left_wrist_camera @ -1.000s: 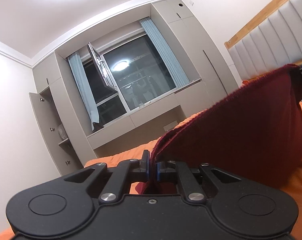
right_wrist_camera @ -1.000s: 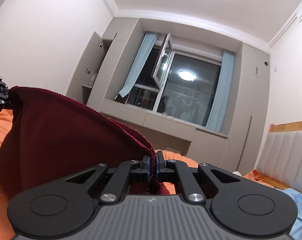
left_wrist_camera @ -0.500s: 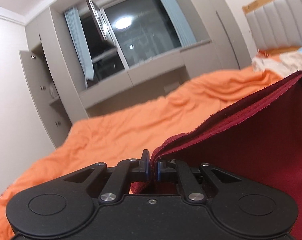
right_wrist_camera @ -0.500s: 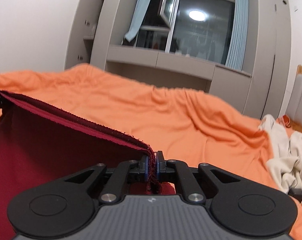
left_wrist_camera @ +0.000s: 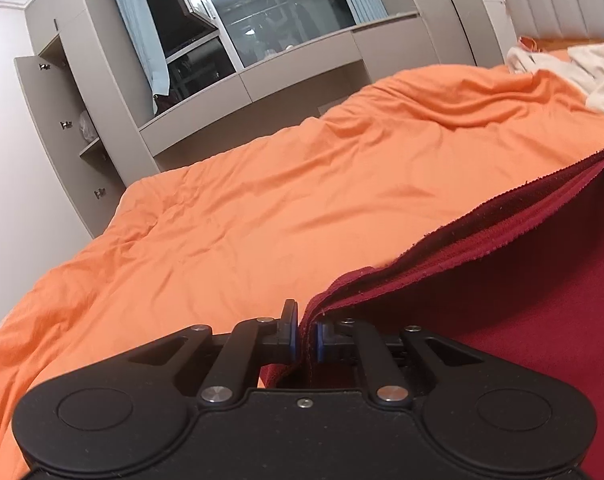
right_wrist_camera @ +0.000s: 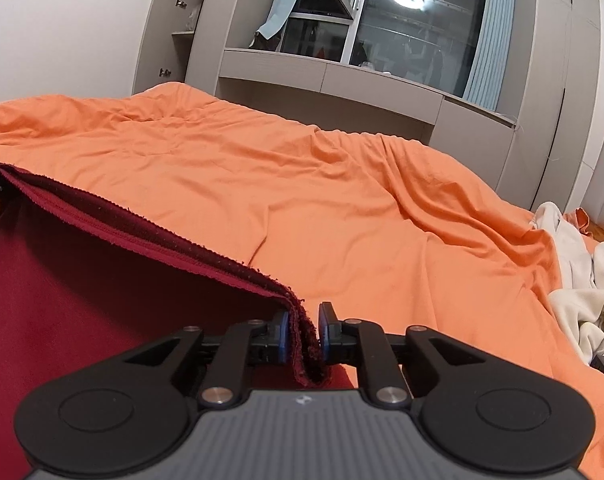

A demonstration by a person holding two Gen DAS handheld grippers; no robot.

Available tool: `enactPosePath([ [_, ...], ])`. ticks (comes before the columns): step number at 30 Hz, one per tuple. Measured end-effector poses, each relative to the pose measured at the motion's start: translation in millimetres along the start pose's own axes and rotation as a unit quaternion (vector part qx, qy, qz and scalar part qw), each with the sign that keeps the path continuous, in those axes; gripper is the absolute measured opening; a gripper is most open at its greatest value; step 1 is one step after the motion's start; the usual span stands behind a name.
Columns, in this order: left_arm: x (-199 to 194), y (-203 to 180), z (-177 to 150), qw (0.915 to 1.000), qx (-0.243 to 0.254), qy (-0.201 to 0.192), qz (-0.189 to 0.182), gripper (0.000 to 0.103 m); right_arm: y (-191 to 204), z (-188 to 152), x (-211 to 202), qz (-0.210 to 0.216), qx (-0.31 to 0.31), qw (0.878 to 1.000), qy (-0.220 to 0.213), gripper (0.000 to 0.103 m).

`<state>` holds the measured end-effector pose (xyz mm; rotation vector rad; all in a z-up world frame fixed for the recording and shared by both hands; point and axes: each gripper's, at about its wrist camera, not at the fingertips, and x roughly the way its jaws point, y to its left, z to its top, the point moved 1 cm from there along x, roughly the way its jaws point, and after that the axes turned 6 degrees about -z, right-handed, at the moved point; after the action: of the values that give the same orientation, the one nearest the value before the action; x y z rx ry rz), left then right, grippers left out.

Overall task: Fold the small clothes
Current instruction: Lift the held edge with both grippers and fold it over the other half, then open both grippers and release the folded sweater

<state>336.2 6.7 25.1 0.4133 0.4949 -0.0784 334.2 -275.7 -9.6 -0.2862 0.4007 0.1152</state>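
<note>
Compared with a second ago, both cameras have tipped way down: back then the views were mostly ceiling, wall and window, now the orange bed cover [left_wrist_camera: 261, 216] fills most of each frame. The dark red garment [left_wrist_camera: 522, 292] has come down with them. It stood up like a tall tent between the two grippers before; now its top hem runs low and fairly straight from one gripper to the other, with the red body spreading out below the hem in both views.

The left gripper [left_wrist_camera: 305, 340] has its jaws nearly together, pinching one corner of the garment's hem. The right gripper [right_wrist_camera: 304, 338] pinches the other corner, its jaws a bit further apart than half a second ago, with a thick folded wad of hem between the blue pads. In the right wrist view the left gripper's tip peeks in at the far left edge, right where the hem ends.

Around it: a crumpled cream cloth [right_wrist_camera: 582, 292] lies on the bed off to the right side, well apart from the red piece. Behind the bed there's the grey built-in cabinet [left_wrist_camera: 81, 92] with an open door, the dark window [right_wrist_camera: 414, 36] with a ceiling lamp reflected in it, and light blue curtains [right_wrist_camera: 486, 40]. The stretch of bed ahead of the hem is just wrinkled orange cover.
</note>
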Motion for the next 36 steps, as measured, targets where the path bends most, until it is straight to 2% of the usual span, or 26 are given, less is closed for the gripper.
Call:
enactPosePath([
  [5,5,-2,-7,0.9999,-0.005,0.011,-0.003,0.013,0,2,1,-0.001,-0.004,1.000,0.000,0.020],
  [7,5,-1,-8,0.9999,-0.007,0.013,-0.002,0.016,0,2,2,-0.003,-0.004,1.000,0.002,0.026],
  [9,4,-1,-8,0.9999,-0.011,0.014,-0.001,0.020,-2,3,4,-0.005,-0.003,1.000,0.005,0.038],
  [12,4,1,-9,0.9996,-0.020,0.019,-0.005,0.027,-4,4,5,-0.004,0.003,1.000,0.007,0.051],
  [16,6,4,-10,0.9991,-0.029,0.028,-0.010,0.041,-6,2,6,-0.003,0.007,1.000,0.011,0.068],
  [18,5,5,-11,0.9989,-0.032,0.030,-0.014,0.051,-6,1,6,-0.004,0.006,1.000,0.011,0.082],
  [20,3,7,-12,0.9989,-0.034,0.029,-0.013,0.065,-7,0,4,-0.008,0.007,1.000,0.010,0.092],
  [21,1,8,-11,0.9989,-0.036,0.028,-0.012,0.069,-8,-1,4,-0.011,0.009,1.000,0.009,0.096],
  [23,-4,14,-10,0.9986,-0.046,0.024,-0.012,0.085,-10,-2,3,-0.015,0.013,1.000,0.010,0.100],
  [26,-14,32,-12,0.9958,-0.087,0.021,-0.020,0.097,-13,-4,2,-0.020,0.024,0.999,0.017,0.103],
  [30,-22,66,-22,0.9844,-0.170,0.022,-0.038,0.101,-17,-9,3,-0.016,0.041,0.999,0.029,0.103],
  [33,-24,96,-38,0.9691,-0.239,0.032,-0.052,0.102,-16,-11,0,-0.016,0.045,0.998,0.035,0.103],
  [36,-22,124,-59,0.9486,-0.305,0.043,-0.074,0.102,-11,-11,-6,-0.012,0.042,0.999,0.033,0.103],
])
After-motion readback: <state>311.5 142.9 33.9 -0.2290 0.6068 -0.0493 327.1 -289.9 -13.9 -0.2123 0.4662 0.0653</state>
